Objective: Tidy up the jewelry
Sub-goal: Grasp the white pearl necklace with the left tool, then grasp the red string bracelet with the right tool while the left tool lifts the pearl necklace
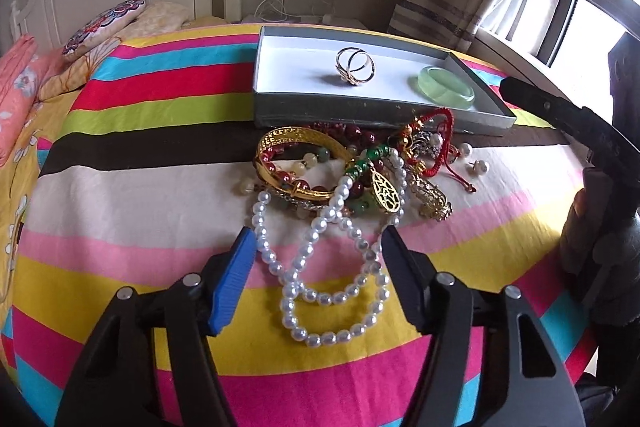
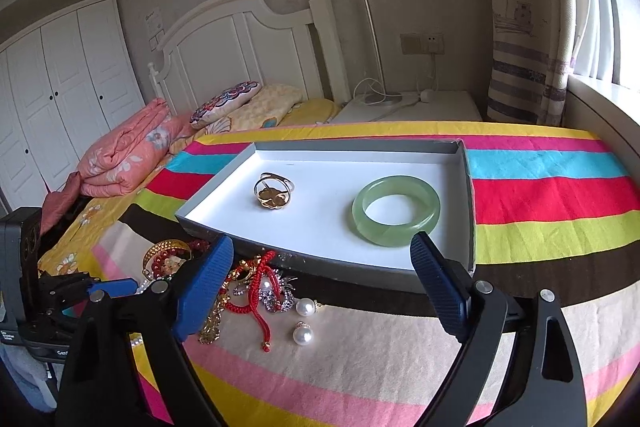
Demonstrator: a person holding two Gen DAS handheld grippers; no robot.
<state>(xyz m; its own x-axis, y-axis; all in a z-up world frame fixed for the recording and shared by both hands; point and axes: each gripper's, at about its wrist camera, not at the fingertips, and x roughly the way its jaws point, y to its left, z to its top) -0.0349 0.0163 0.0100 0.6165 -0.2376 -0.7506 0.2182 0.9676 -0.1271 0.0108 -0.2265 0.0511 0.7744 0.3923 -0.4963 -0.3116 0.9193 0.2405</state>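
Observation:
A grey box with a white floor [image 1: 280, 67] [image 2: 224, 195] sits on the striped cloth. In it lie a gold ring [image 1: 355, 65] [image 2: 273, 191] and a green jade bangle [image 1: 447, 87] [image 2: 396, 211]. In front of the box is a heap of jewelry: a gold bangle [image 1: 298, 151], a white pearl necklace [image 1: 332, 267], a red cord bracelet [image 1: 442, 135] [image 2: 260, 283] and two pearl earrings [image 2: 304, 321]. My left gripper [image 1: 318, 243] is open and empty, its fingers either side of the pearl necklace. My right gripper [image 2: 322, 253] is open and empty, near the box's front wall.
The striped cloth [image 1: 140, 187] covers a table beside a bed with a folded pink quilt [image 2: 128, 151] and pillows. The right gripper's body [image 1: 600, 163] shows at the right of the left wrist view. A window and curtain [image 2: 520, 27] are at the right.

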